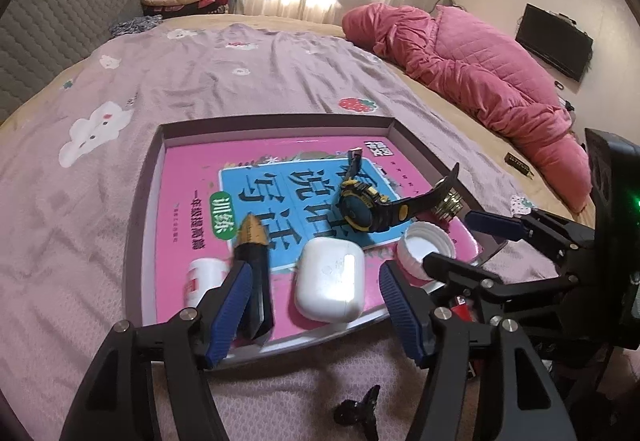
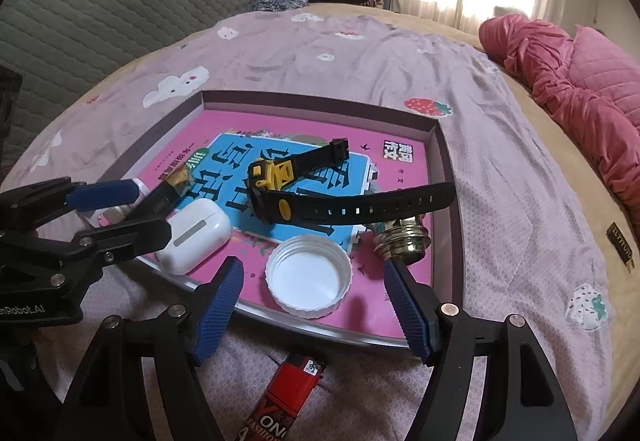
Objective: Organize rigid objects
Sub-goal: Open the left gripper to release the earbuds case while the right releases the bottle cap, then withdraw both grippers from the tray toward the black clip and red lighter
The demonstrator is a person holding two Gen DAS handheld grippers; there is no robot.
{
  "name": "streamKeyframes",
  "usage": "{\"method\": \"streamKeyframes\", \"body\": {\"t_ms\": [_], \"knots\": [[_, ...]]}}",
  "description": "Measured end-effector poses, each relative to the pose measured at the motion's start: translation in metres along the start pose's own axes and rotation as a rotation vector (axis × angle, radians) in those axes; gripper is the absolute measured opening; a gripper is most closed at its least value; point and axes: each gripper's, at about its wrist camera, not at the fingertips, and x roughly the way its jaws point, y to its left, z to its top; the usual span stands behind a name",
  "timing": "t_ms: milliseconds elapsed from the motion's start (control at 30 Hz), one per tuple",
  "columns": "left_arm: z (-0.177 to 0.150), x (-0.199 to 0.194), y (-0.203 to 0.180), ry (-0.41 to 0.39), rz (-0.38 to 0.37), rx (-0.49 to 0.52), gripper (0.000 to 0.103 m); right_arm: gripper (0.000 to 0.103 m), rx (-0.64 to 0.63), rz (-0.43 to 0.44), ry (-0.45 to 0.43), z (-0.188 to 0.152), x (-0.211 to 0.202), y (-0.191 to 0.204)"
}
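Watch (image 2: 276, 189) lies on edge, strap reaching right, seemingly rimward.

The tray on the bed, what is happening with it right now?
A person works with two hand-held grippers over a shallow tray on the bed. It holds a pink book, a black-and-yellow watch, a white earbud case, a white cap and a brass fitting. The left hand-held gripper is open around the earbud case; the right hand-held gripper is open around the cap. A red lighter lies outside the tray.
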Motion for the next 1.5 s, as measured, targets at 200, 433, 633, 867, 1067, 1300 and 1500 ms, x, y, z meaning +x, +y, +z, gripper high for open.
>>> {"method": "streamKeyframes", "body": {"t_ms": [200,433,633,867,1067,1300,1500], "knots": [[-0.002,-0.008,0.004,-0.015,-0.003,-0.042,0.066,0.074,0.023,-0.008,-0.022,-0.001,-0.008,-0.002],[-0.005,-0.017,-0.002,-0.029,0.070,-0.027,0.066,0.074,0.033,-0.053,-0.051,-0.003,-0.019,-0.003],[-0.007,-0.026,-0.005,-0.038,0.112,-0.017,0.066,0.074,0.046,-0.081,-0.070,-0.004,-0.029,-0.007],[-0.015,-0.040,-0.006,-0.040,0.134,-0.016,0.066,0.074,0.049,-0.105,-0.100,-0.003,-0.042,-0.007],[-0.020,-0.050,-0.010,-0.042,0.147,-0.006,0.066,0.075,0.030,-0.112,-0.125,-0.003,-0.054,-0.001],[-0.025,-0.061,-0.012,-0.052,0.160,-0.005,0.066,0.075,0.008,-0.127,-0.145,-0.004,-0.066,0.005],[-0.028,-0.066,-0.013,-0.048,0.161,-0.007,0.066,0.075,-0.023,-0.142,-0.154,-0.005,-0.074,0.012]]}}
